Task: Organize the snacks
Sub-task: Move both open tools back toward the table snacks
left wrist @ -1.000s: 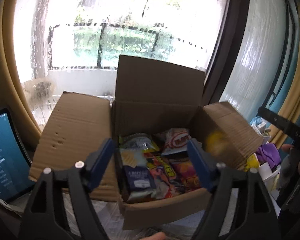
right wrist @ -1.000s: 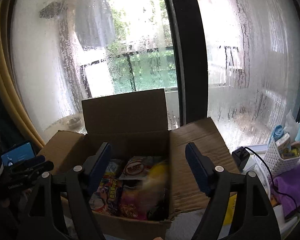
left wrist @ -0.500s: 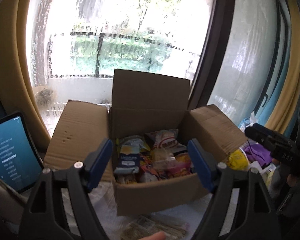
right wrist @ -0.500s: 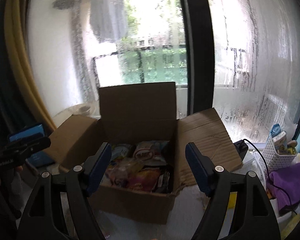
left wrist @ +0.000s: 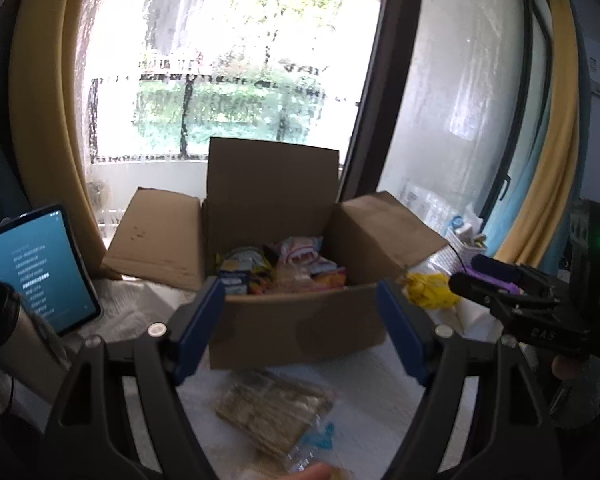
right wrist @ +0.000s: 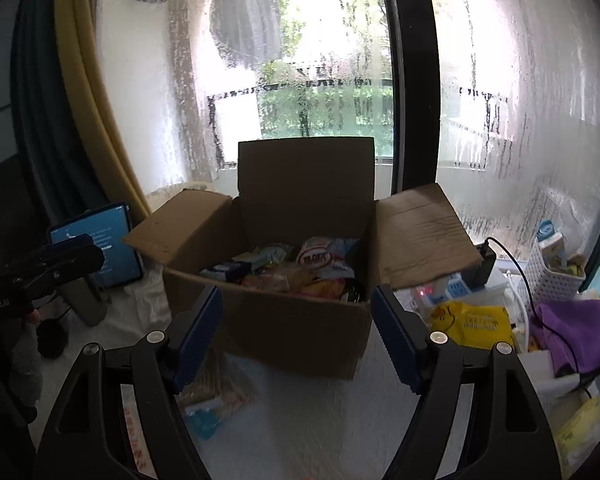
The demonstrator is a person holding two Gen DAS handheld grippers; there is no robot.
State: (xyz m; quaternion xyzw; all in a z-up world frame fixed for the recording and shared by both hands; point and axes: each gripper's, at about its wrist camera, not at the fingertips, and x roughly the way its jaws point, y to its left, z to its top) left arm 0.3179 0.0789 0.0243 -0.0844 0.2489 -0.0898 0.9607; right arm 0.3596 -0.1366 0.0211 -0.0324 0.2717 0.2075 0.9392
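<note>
Both claws stand spread wide with nothing between their blue pads: the left claw (left wrist: 300, 332) and the right claw (right wrist: 296, 336) each hang over the white-covered counter (right wrist: 300, 420), angled down toward the open cardboard box (left wrist: 296, 324), touching nothing. The box, flaps out, is full of snack packets (left wrist: 284, 270). One clear-wrapped snack pack (left wrist: 272, 412) lies on the counter just in front of it, below the left claw.

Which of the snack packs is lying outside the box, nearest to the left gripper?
The clear pack of brown biscuits lies on the white table before the box, under the open left gripper; the others are inside.
</note>
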